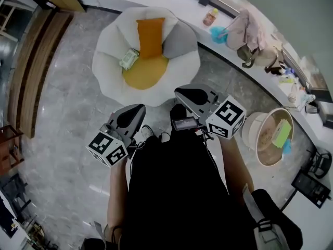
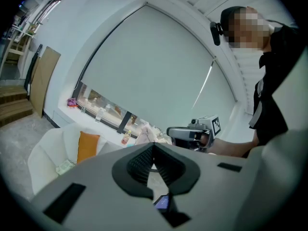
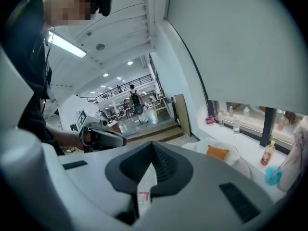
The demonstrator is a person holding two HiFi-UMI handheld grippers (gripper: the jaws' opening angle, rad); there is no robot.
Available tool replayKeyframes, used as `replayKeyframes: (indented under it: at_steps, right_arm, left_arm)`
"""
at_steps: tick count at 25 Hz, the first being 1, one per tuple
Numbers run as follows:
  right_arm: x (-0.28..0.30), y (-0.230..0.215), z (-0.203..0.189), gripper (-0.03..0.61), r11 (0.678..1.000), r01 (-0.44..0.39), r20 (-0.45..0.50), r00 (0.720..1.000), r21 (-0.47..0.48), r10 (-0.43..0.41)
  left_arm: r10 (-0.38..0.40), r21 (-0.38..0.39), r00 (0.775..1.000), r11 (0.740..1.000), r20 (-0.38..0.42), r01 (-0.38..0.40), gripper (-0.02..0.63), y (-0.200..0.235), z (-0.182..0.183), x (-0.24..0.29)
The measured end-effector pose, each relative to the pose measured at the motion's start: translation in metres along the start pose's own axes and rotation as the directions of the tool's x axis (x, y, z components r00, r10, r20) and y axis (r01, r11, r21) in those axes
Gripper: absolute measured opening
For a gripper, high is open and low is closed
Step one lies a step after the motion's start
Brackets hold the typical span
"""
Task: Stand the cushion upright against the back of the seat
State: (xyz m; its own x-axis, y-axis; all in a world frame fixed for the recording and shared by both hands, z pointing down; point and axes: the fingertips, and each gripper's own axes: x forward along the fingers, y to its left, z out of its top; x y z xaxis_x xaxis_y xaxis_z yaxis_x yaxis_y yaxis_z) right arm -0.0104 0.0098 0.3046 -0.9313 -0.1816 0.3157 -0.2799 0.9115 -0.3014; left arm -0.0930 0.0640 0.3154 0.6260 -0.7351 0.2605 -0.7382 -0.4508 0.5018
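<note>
A white petal-shaped armchair [image 1: 106, 61] stands ahead of me on the grey floor. An orange cushion [image 1: 151, 35] stands upright against its back, above the orange seat pad [image 1: 145, 72]. A grey cushion [image 1: 180, 41] leans beside it, and a small pale green packet [image 1: 129, 59] lies on the seat. My left gripper [image 1: 139, 109] and right gripper [image 1: 178, 91] are held in front of my body, well short of the chair, both shut and empty. The left gripper view has the orange cushion [image 2: 87, 146] far off to the left. In the right gripper view the orange cushion [image 3: 218, 152] sits far to the right.
A curved white window ledge [image 1: 244, 61] runs behind the chair, carrying a bottle [image 1: 210, 17] and a heap of clothes [image 1: 250, 35]. A round basket [image 1: 270, 136] with a green item stands at the right. Wooden steps [image 1: 31, 61] lie at the left.
</note>
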Motion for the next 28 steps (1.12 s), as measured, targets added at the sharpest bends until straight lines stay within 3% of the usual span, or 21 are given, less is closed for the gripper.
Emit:
replayKeyframes:
  at_steps: [15,21,28]
  right_arm:
    - [0.044,0.164,-0.035,0.015,0.997,0.076,-0.039,0.996,0.000,-0.076]
    - [0.022,0.180,-0.047,0.015,0.990,0.138,-0.049,0.989,0.025,-0.136]
    - [-0.008,0.190,-0.054,0.015,0.990,0.126,-0.028,0.992,0.057,-0.125]
  left_arm:
    - [-0.124,-0.039,0.992,0.992,-0.025,0.123,0.012,-0.018,-0.073,-0.145]
    - [-0.156,-0.025,0.987,0.988,-0.048,0.155,0.012,-0.027,-0.086,-0.166]
    - [-0.143,0.016,0.989,0.990,-0.029,0.143,0.012,-0.054,-0.083,-0.164]
